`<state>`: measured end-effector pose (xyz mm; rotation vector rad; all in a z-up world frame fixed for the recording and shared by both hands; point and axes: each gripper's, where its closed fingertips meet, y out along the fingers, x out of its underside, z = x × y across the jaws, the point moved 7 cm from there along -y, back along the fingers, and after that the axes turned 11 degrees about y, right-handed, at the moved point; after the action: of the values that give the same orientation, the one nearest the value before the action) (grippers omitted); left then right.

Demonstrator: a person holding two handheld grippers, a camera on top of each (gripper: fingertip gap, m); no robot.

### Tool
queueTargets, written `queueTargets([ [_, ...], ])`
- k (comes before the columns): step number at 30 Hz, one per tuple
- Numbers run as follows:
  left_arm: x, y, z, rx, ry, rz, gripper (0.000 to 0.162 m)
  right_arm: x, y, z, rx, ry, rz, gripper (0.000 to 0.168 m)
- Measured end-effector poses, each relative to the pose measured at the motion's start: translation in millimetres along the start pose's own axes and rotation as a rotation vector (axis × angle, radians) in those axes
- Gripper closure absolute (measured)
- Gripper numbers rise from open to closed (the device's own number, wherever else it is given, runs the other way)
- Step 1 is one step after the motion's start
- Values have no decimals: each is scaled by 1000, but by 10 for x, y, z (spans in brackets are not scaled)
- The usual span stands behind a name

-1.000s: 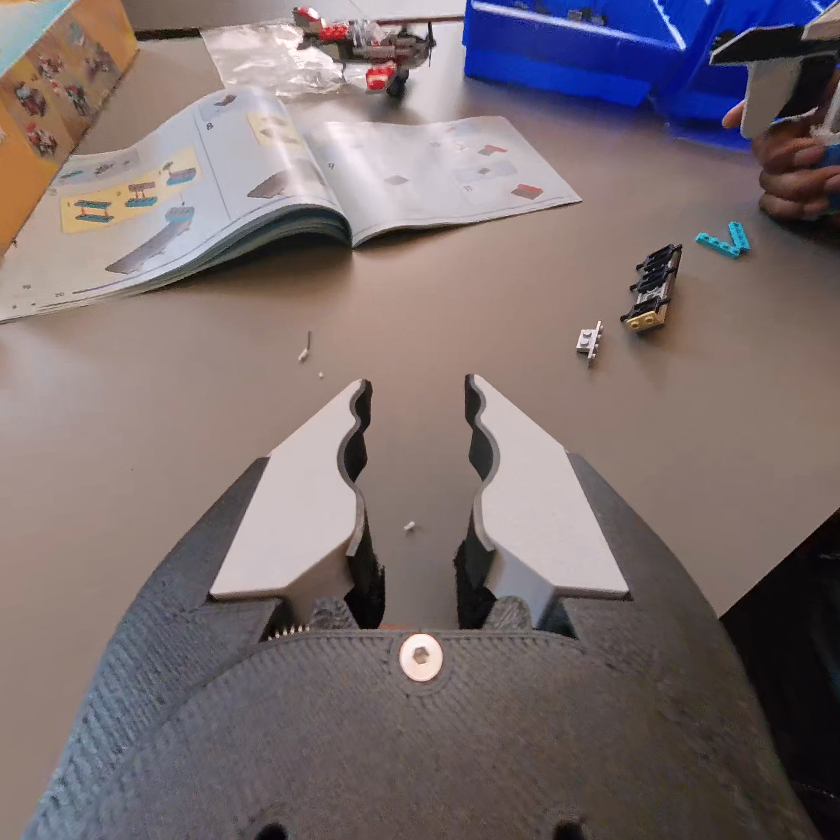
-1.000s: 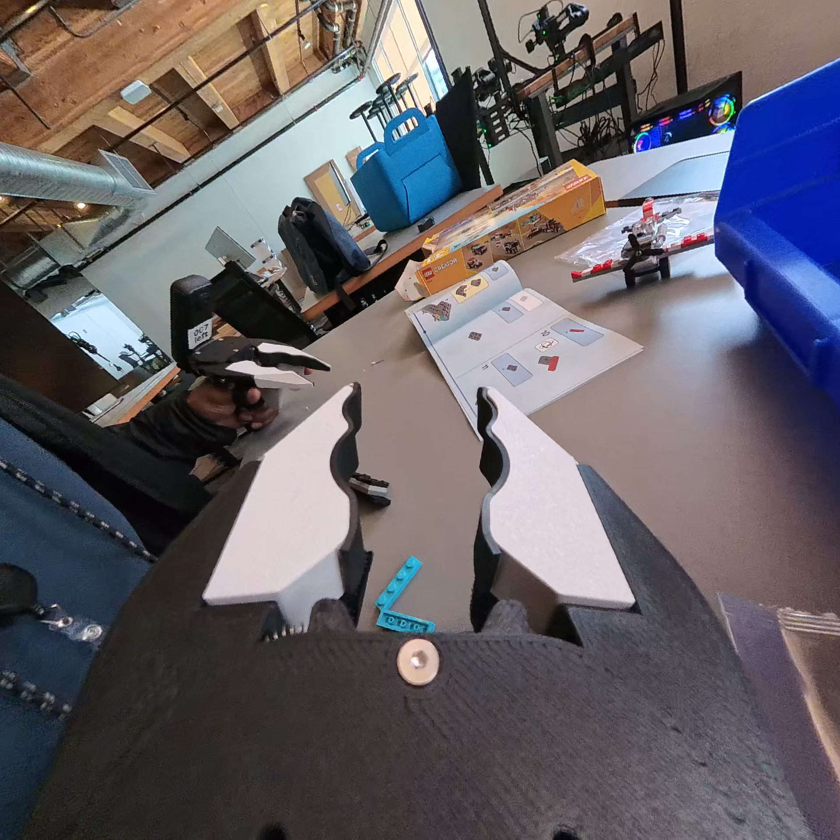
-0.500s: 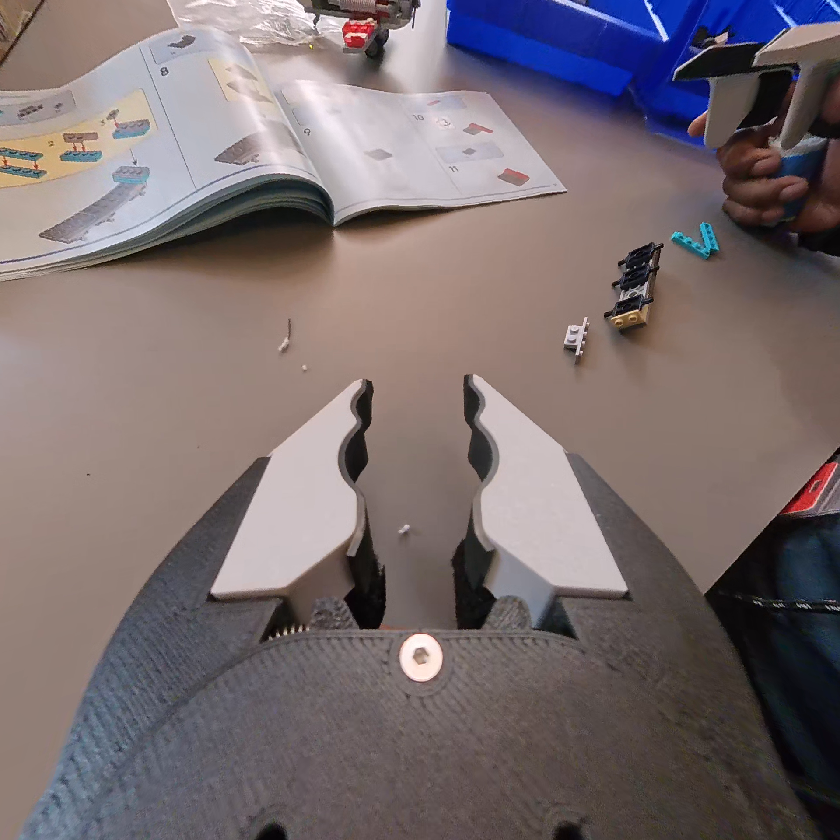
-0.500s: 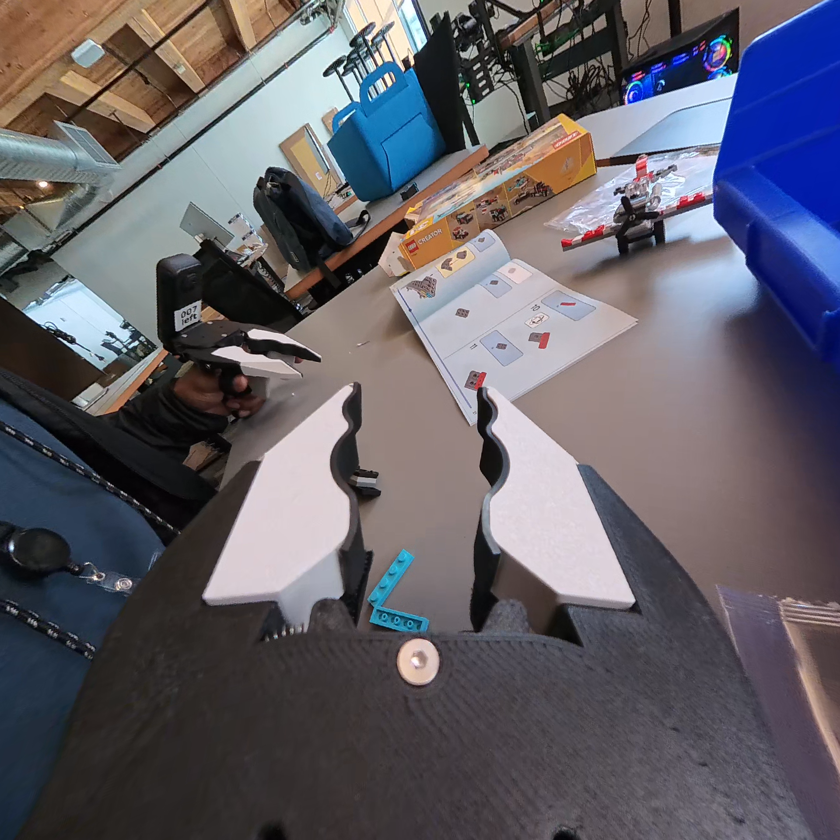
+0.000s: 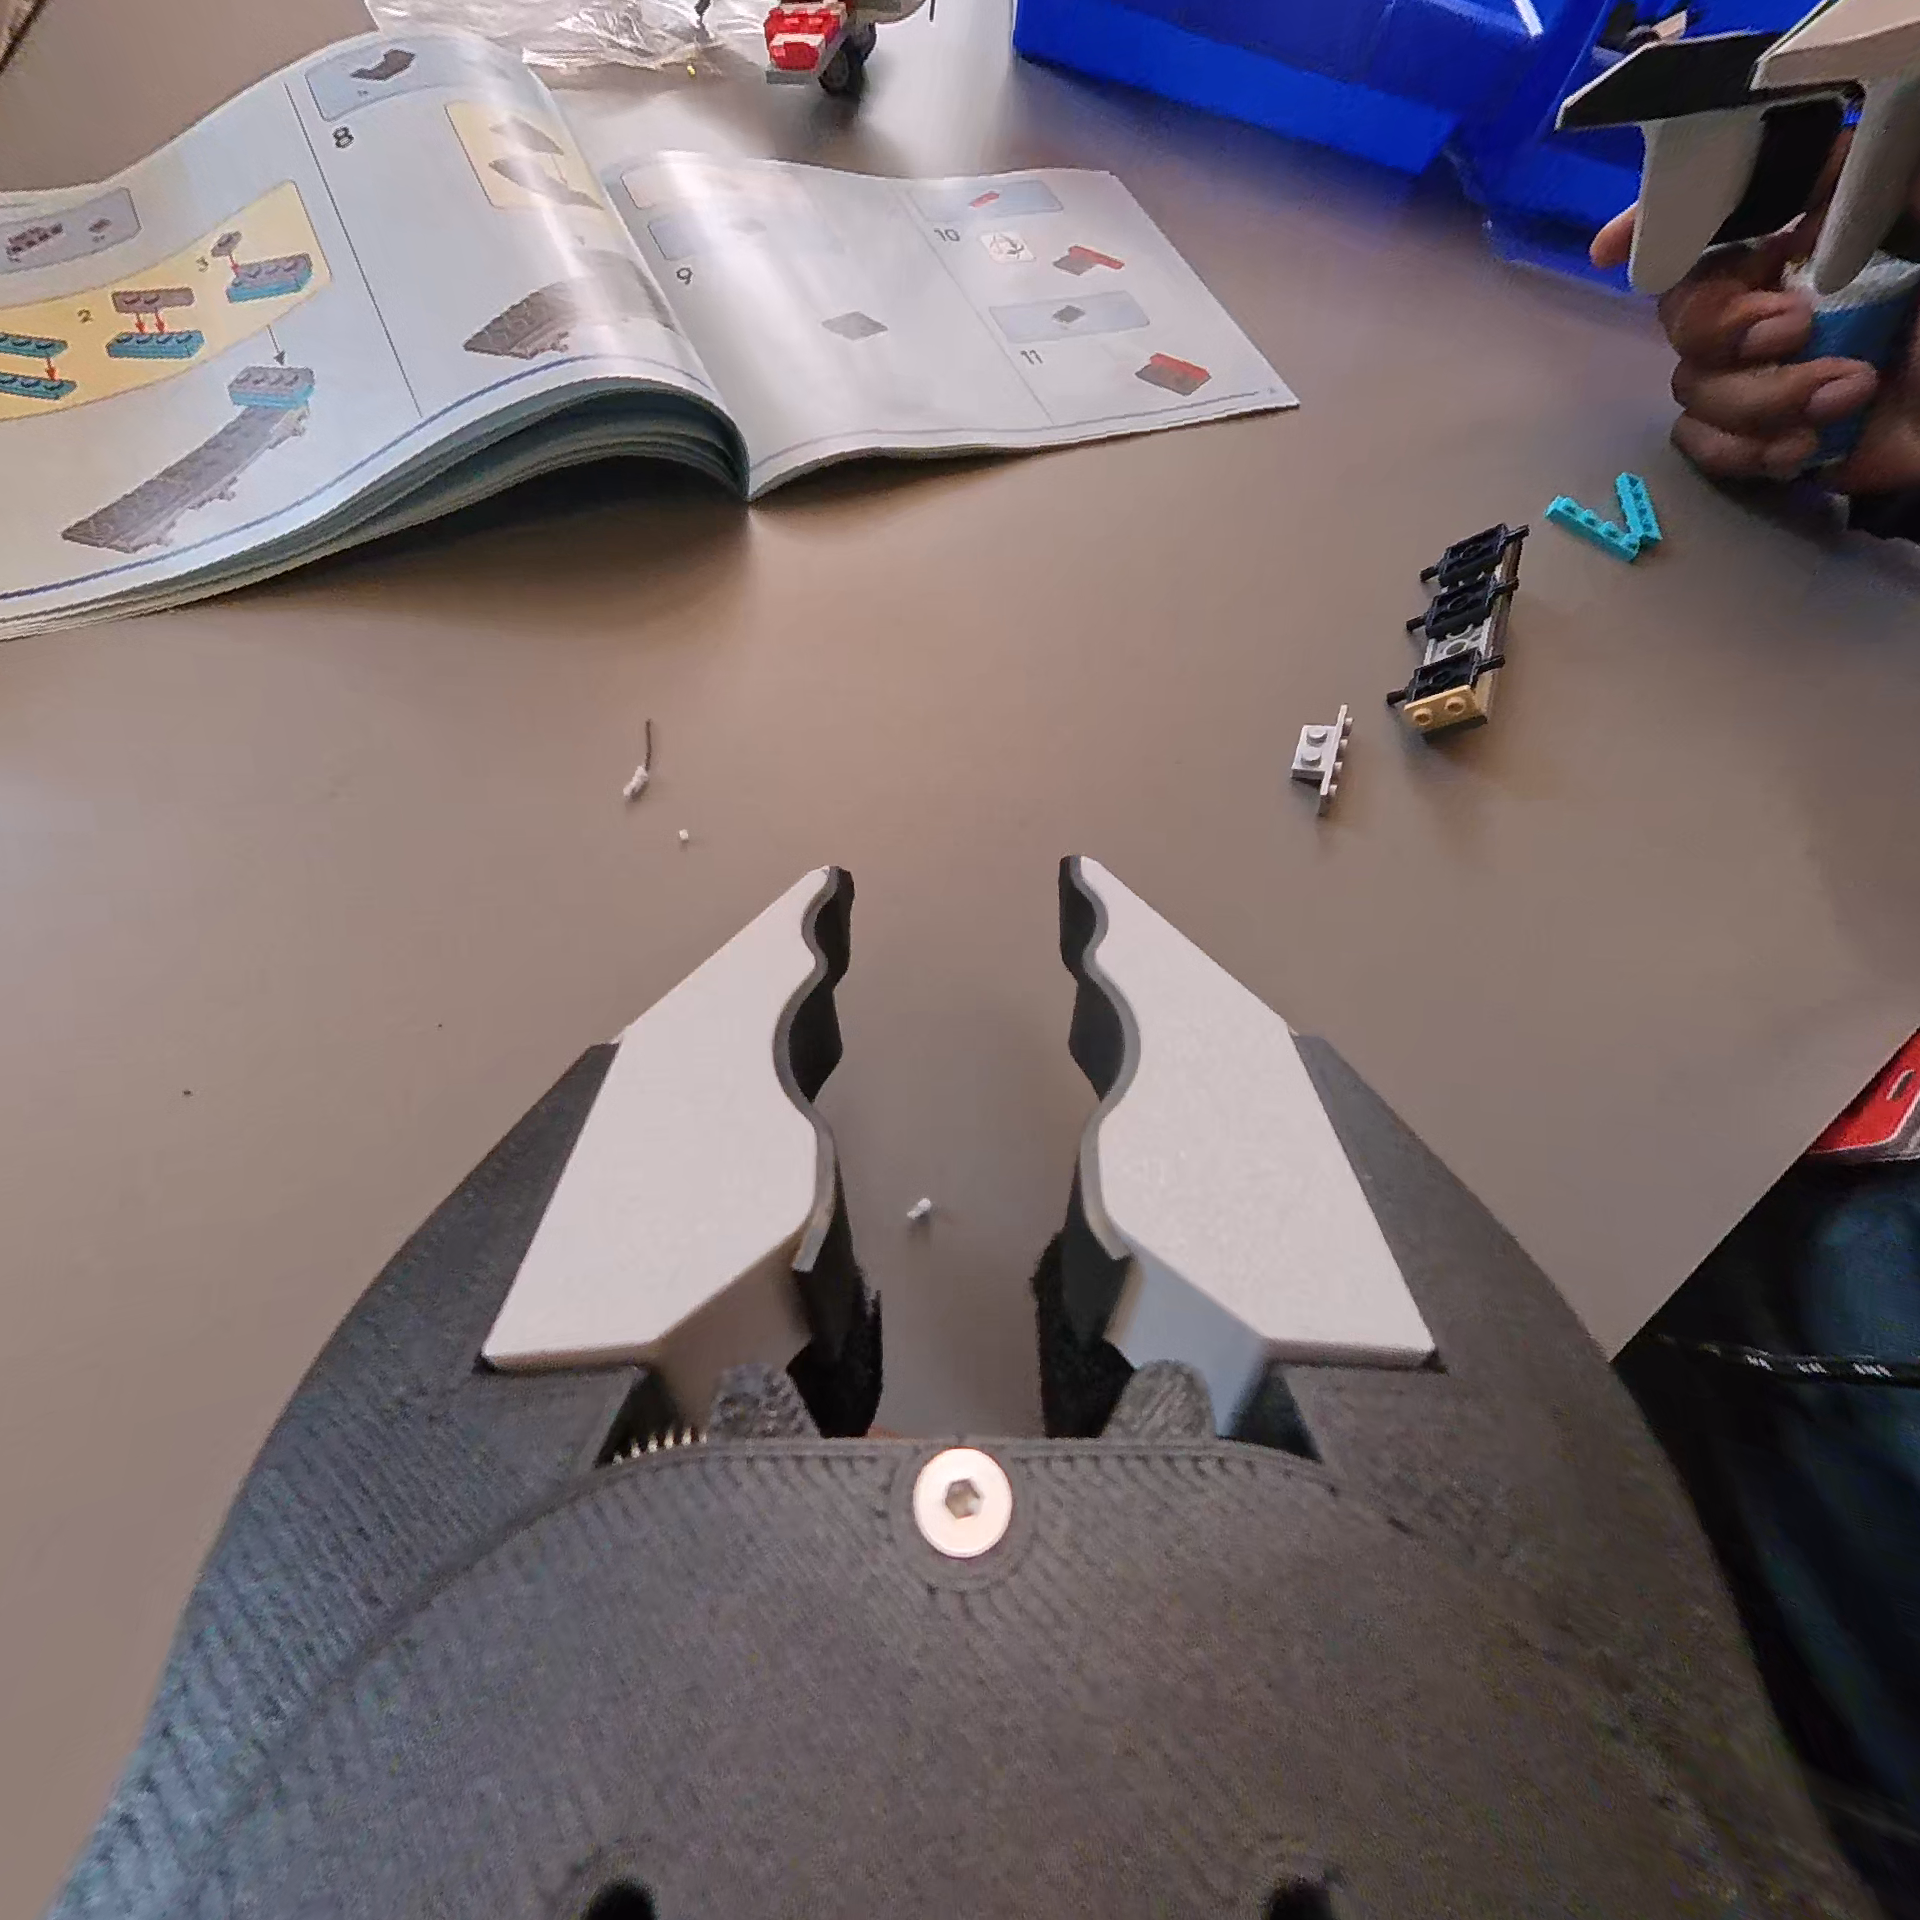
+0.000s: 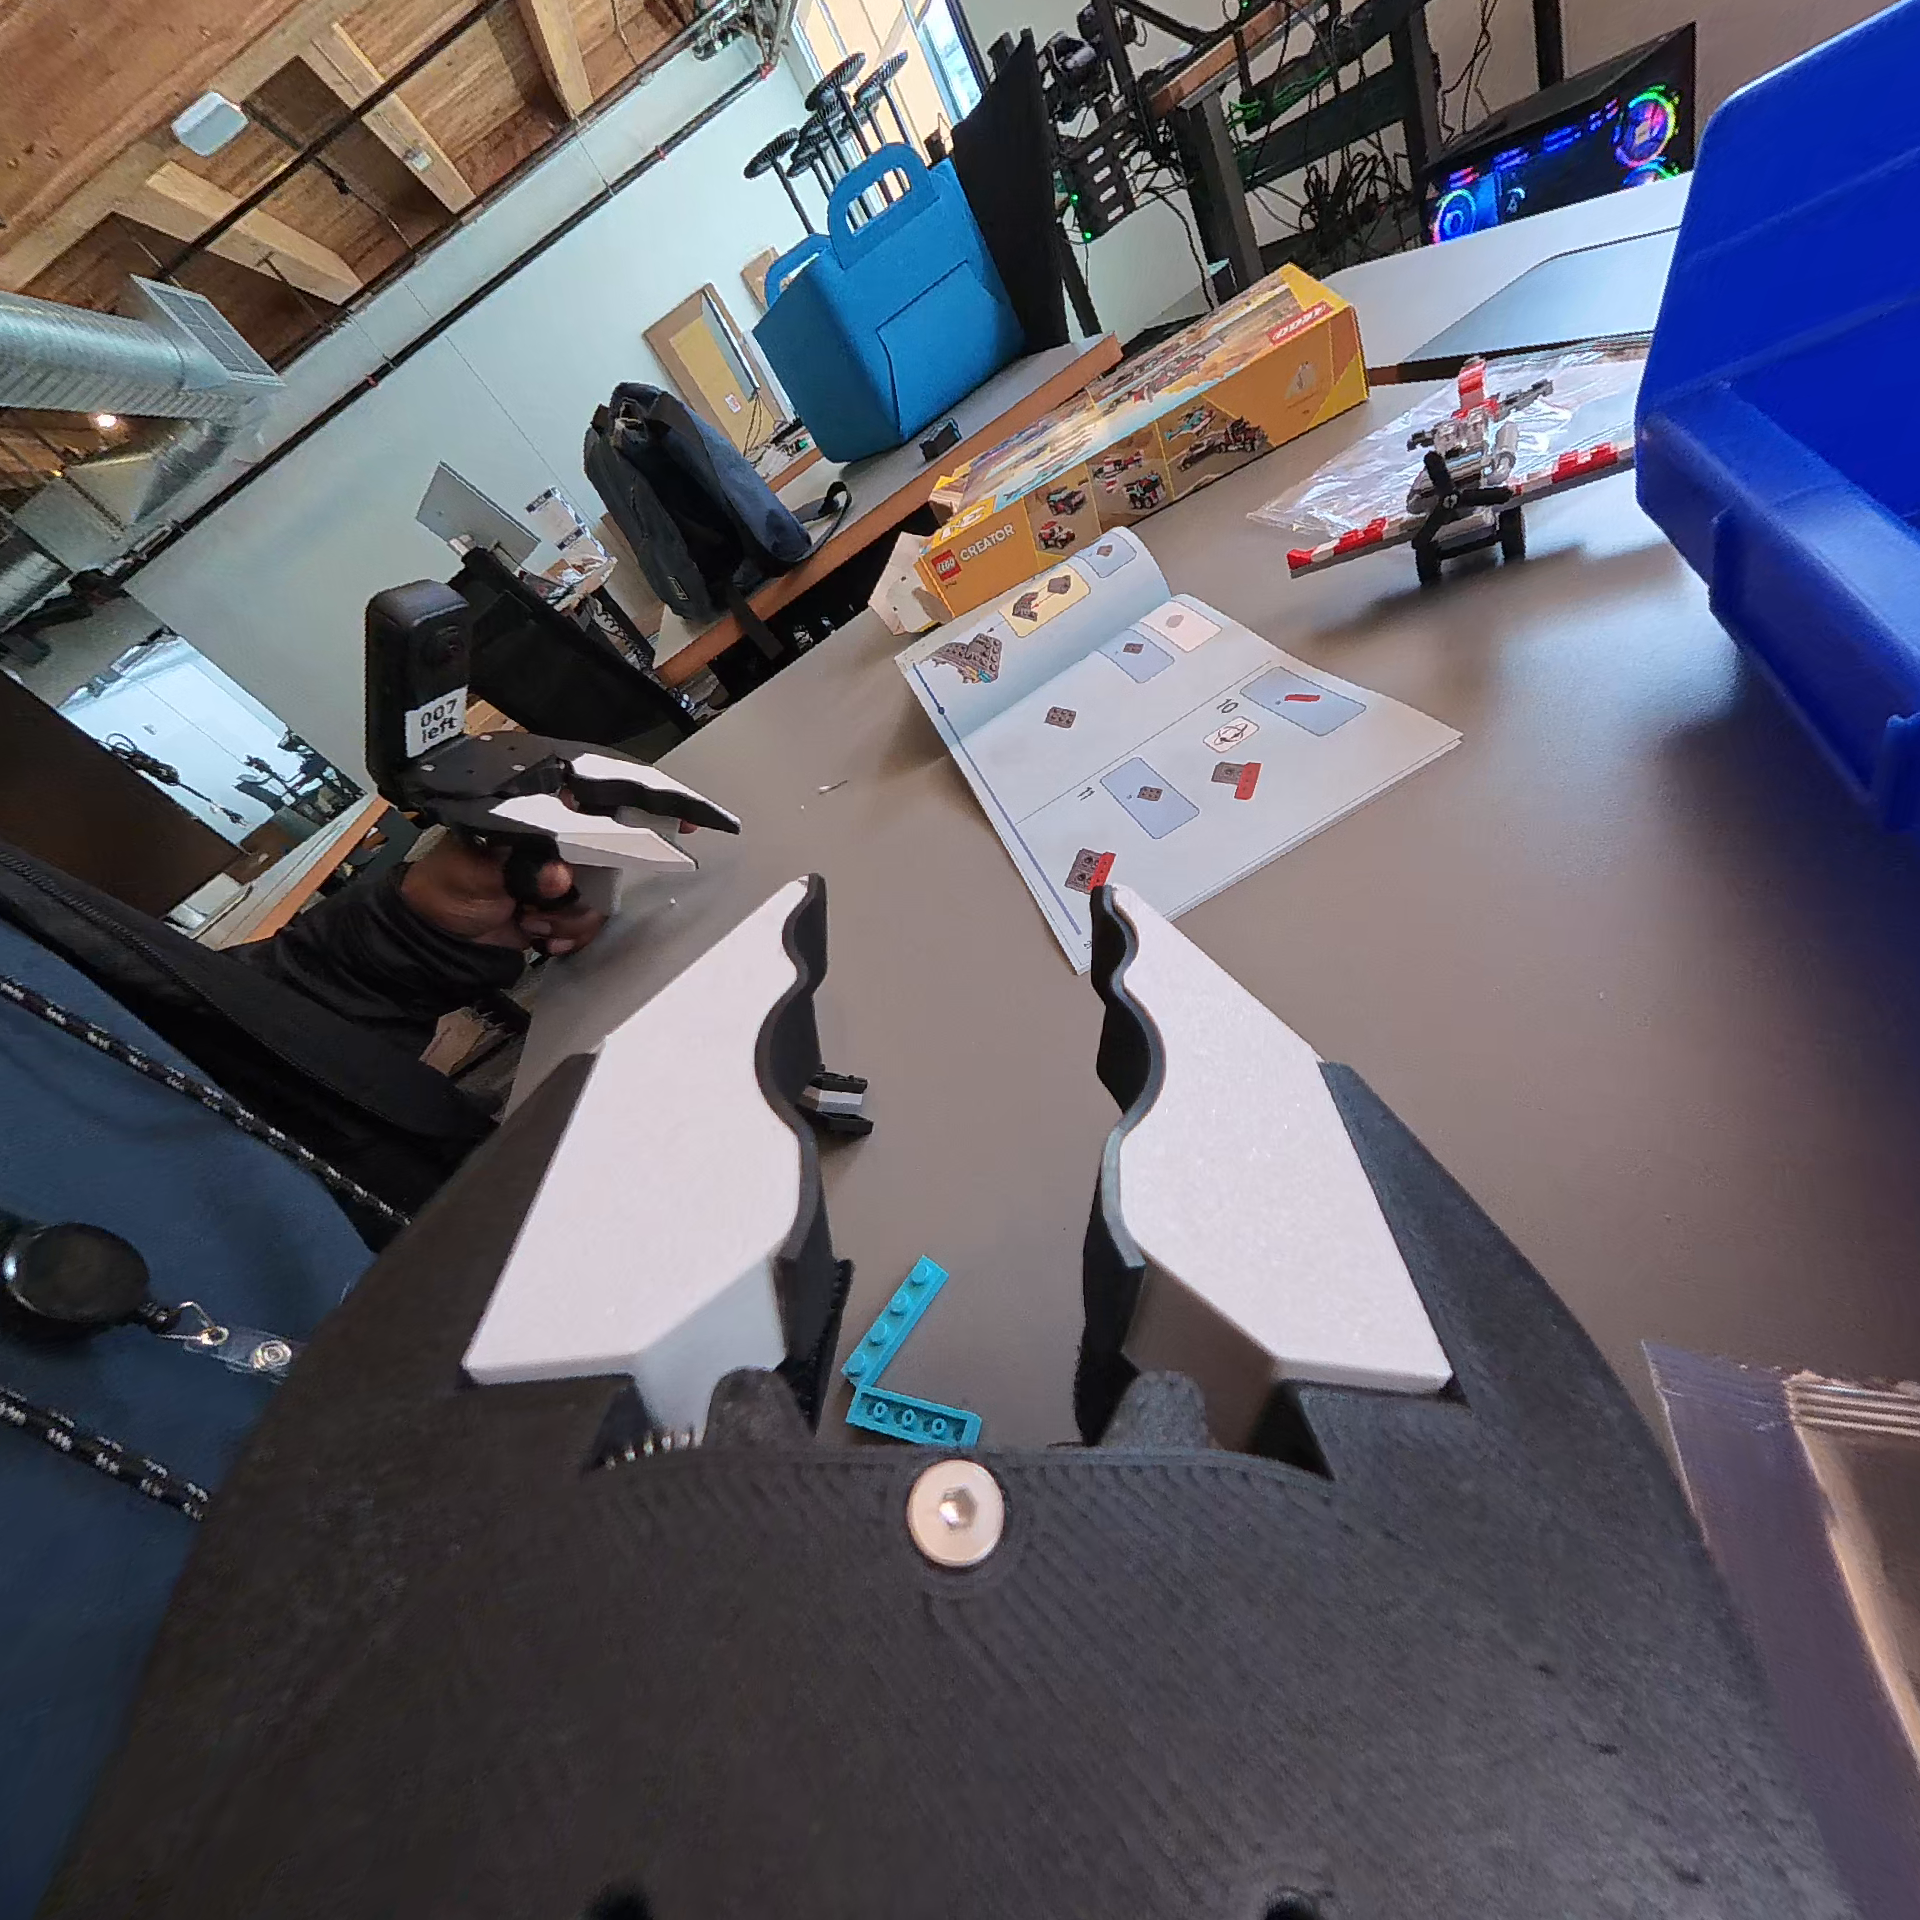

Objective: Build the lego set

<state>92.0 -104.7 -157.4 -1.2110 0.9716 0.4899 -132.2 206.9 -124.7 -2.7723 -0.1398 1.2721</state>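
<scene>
From the left wrist, the left gripper hangs spread and empty over the brown table, while the grey piece, black piece and turquoise plates lie far right; such small, flat parts could skid or flip if pinched off-centre. From the right wrist, the right gripper, also spread and empty, sits over the turquoise plates in an open workshop, booklet and plane beyond.

A grey table fills the foreground. Beyond it a second desk carries a blue felt tote, with a dark backpack just beside it. Overhead run wooden ceiling beams and a silver duct. The wall is pale; windows glow bright. A lit computer case stands far right.
</scene>
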Motion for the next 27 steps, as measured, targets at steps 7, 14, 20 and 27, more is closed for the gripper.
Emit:
queueTargets([
  [7, 4, 8, 10, -5, 13, -9, 121, 5, 5, 2, 5, -1, -3, 117],
  [14, 8, 18, 12, 9, 8, -16, 121, 6, 95, -100, -15, -84, -2, 114],
  [20, 24, 46, 14, 17, 7, -42, 121, -191, 318, -233, -98, -279, 6, 115],
  [27, 45, 99, 18, 4, 25, -96, 122, -418, 654, -150, -239, -419, 15, 116],
])
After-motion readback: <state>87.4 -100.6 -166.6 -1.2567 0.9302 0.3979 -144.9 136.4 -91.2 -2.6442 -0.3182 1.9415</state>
